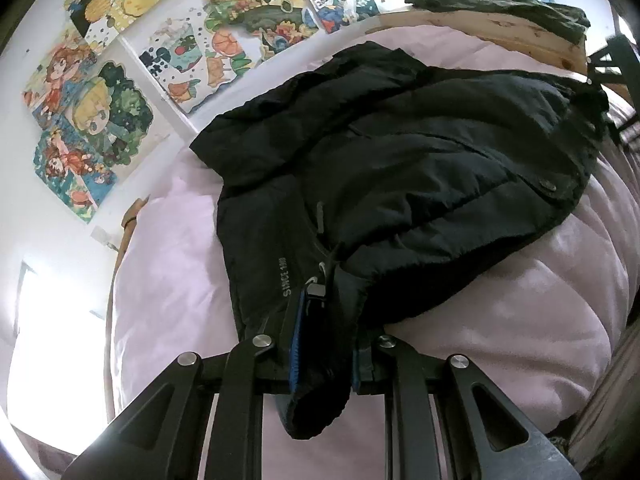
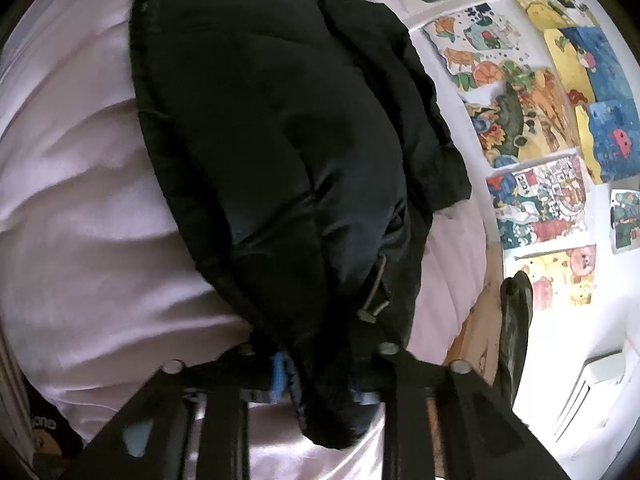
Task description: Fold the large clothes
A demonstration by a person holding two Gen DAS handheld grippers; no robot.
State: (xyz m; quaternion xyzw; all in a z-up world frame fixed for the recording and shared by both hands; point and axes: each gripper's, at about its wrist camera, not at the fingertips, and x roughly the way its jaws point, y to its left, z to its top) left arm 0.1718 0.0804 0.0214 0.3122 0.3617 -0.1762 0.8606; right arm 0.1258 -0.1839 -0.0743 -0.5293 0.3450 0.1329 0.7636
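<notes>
Gripping the black padded jacket [image 1: 400, 168] at two edges, we have the left gripper [image 1: 324, 356] clamped narrow on a fold beside the zip and the right gripper [image 2: 320, 380] closed on a thicker bunch near the drawcord toggle [image 2: 370, 314]. It lies spread on the pink quilt [image 1: 500, 300]. Slick, puffy cloth could slide from either pinch when lifted. Sleeves seem tucked beneath; the right pads are mostly buried in fabric.
</notes>
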